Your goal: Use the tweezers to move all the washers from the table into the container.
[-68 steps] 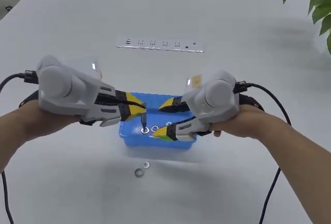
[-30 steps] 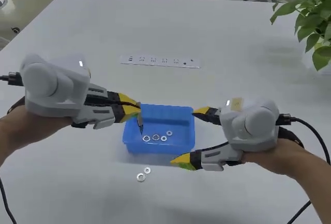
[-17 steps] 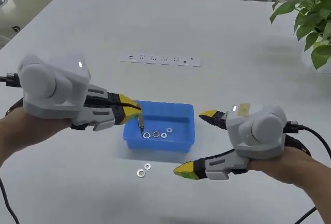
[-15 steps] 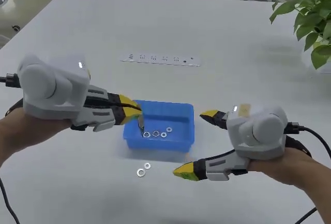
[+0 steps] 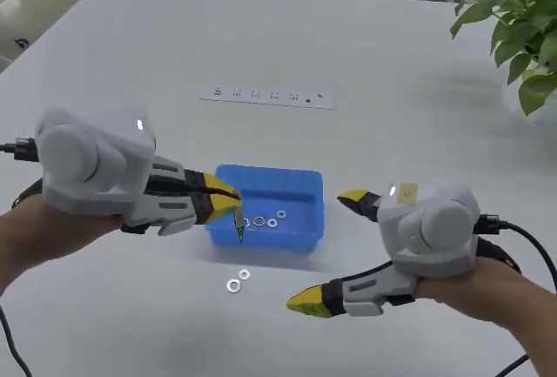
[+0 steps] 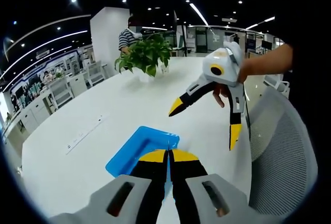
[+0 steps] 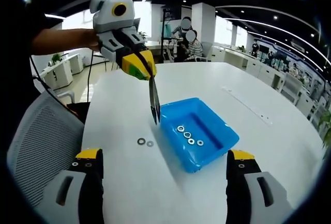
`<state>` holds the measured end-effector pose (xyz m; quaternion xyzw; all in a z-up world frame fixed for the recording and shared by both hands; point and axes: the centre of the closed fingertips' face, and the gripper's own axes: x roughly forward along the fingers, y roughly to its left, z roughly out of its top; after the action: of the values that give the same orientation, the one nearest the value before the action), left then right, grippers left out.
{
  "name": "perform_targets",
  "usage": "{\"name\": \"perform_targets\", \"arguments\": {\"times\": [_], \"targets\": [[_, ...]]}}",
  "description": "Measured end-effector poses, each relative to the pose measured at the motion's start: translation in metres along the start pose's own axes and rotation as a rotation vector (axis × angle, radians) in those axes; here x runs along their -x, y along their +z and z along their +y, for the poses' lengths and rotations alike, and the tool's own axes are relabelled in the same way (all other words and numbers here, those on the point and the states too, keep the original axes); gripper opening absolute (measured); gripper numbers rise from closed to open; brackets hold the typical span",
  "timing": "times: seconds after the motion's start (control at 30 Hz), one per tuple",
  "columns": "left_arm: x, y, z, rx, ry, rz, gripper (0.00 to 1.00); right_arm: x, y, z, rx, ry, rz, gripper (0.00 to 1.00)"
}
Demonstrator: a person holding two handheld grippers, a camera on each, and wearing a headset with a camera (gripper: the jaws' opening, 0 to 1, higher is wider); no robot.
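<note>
Right gripper (image 5: 317,251) had come away from the container (image 5: 296,187) since 2.3 s ago, out to the near right of it, with its jaws now spread wide. Left gripper (image 5: 228,198) had kept its place at the container's left side.

Hard to make out:
- Upper part of the tweezers (image 5: 239,223) was buried between the left jaws; only the thin lower legs showed.
- Tweezer tips were too fine to tell whether they carried anything. They hung by the container's near left corner; whether over the inside or just outside the rim could not be told.
- Four washers (image 7: 187,134) lay in a row on the container floor in the right gripper view; in the head view they were small and partly masked by the tweezers.
- Both forearms were cut off at the picture edges.

Pose: left jaws were pressed together on the tweezers, which pointed straight down. Right gripper was rolled on its side, one jaw far and one near, gripping nothing.

Two washers (image 5: 238,280) lay side by side on the table (image 5: 392,90), just near of the container. Power strip (image 5: 266,96) lay farther back, plant (image 5: 513,20) at far right.
</note>
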<state>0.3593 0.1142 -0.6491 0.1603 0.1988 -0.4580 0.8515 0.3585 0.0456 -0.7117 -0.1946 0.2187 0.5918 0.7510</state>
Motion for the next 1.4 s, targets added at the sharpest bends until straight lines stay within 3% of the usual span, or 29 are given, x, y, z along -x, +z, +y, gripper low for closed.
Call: {"name": "perform_targets", "arguments": {"times": [0.77, 1.4], "targets": [[-0.021, -0.033, -0.024, 0.037, -0.054, 0.043, 0.05, 0.0, -0.008, 0.011, 0.008, 0.02, 0.01, 0.98], [-0.025, -0.042, -0.024, 0.033, -0.063, 0.045, 0.05, -0.002, -0.011, 0.015, 0.009, 0.035, 0.021, 0.96]]}}
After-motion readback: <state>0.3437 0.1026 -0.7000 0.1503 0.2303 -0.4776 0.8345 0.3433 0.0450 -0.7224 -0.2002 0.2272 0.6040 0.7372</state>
